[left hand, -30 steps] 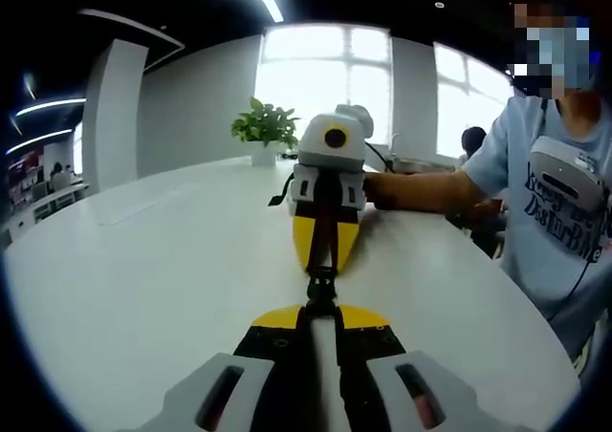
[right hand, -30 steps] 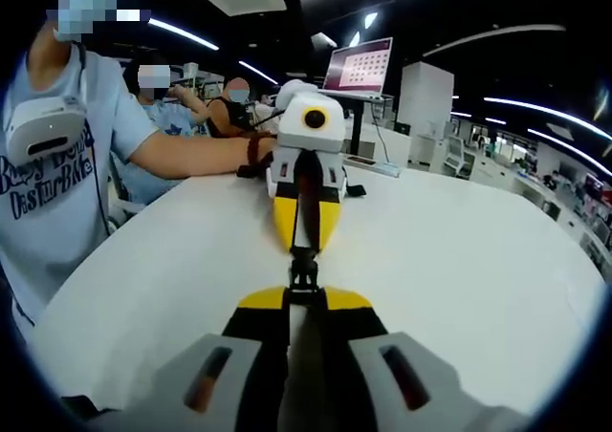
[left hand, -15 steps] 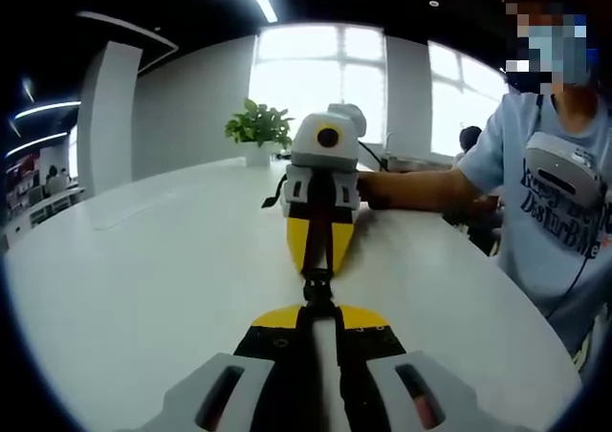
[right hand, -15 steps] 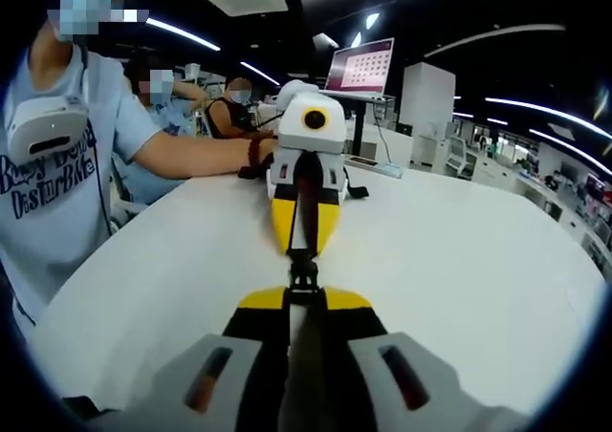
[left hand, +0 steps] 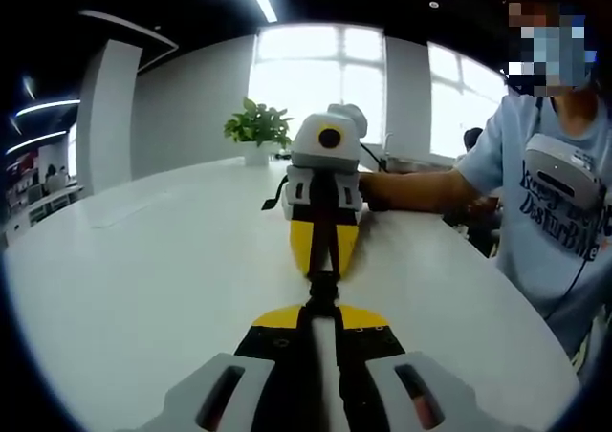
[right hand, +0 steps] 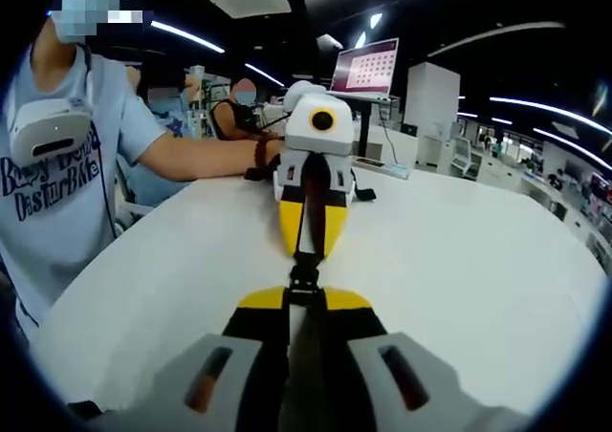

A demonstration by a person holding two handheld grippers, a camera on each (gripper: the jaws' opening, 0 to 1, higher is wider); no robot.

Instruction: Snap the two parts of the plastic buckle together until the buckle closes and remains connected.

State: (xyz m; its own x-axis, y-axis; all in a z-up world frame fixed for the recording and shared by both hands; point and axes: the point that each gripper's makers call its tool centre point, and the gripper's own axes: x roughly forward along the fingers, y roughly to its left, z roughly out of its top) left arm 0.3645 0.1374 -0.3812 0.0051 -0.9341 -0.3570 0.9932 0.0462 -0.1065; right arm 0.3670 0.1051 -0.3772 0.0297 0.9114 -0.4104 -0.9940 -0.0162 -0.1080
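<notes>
Left gripper [left hand: 321, 310] is seen bottom centre of the left gripper view, jaws closed tight on one end of the black plastic buckle [left hand: 322, 287]. Right gripper [right hand: 304, 293] is seen bottom centre of the right gripper view, jaws likewise clamped on the buckle's other end. The buckle is held between the two facing grippers, mid-frame, above the white worktop [left hand: 143, 279]. Whether the halves are latched cannot be told.
</notes>
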